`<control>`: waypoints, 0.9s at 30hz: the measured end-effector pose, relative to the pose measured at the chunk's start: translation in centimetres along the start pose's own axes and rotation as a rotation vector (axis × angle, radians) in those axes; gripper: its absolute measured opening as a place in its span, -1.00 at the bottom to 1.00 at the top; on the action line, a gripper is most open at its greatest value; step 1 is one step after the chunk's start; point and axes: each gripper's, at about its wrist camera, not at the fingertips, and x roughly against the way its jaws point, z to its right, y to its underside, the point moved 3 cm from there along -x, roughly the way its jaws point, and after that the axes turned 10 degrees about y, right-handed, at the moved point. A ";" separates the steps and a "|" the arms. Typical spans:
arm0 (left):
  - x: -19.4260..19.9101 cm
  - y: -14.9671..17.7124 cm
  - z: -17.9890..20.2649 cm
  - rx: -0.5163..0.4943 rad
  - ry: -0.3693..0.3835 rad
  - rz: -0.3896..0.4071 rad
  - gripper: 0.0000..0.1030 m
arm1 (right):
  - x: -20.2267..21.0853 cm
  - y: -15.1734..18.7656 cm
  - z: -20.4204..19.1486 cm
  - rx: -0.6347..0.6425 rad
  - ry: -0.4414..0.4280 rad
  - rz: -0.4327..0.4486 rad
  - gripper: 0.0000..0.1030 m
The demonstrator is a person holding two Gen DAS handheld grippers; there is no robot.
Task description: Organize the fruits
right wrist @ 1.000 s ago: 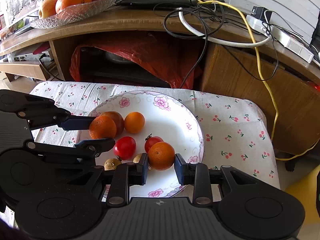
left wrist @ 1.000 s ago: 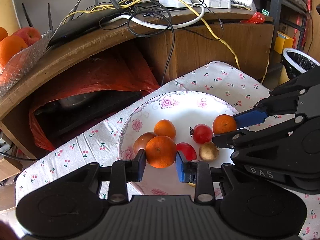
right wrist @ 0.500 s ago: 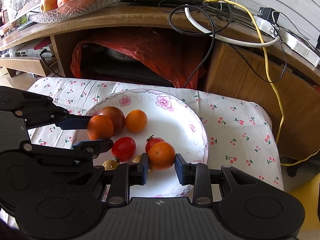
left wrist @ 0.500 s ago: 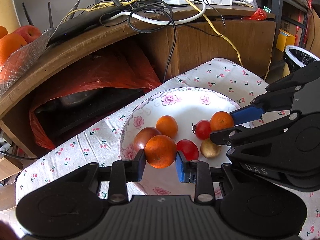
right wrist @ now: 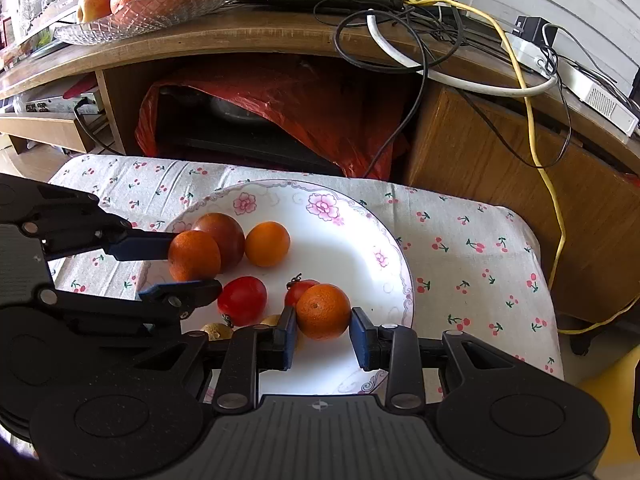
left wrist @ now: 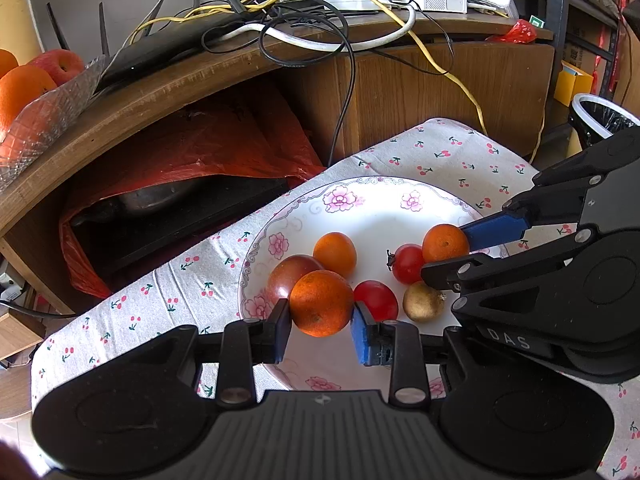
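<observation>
You are gripping one orange [left wrist: 321, 304] in your left tool [left wrist: 320, 330] and another orange [right wrist: 323, 311] in your right tool [right wrist: 323, 336], both over the flowered plate [right wrist: 360, 232].

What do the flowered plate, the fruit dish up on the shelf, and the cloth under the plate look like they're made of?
Flowered plate: likely glazed ceramic, white and glossy with a bright glare patch.
Fruit dish: clear cut glass or moulded plastic, see-through with faceted ridges.
Cloth: woven fabric, matte, cherry-printed, creased and draping over the edge.
</observation>
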 end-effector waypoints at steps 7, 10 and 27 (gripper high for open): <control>0.1 0.0 0.0 0.001 -0.002 -0.001 -0.22 | 0.0 0.0 0.0 -0.003 0.002 -0.006 -0.46; 0.1 0.0 0.0 0.000 -0.003 -0.001 -0.21 | 0.2 0.0 0.1 -0.003 0.006 -0.003 -0.44; 1.8 -0.2 0.3 0.010 -0.006 0.026 -0.12 | 1.4 0.3 0.6 -0.023 0.015 0.013 -0.38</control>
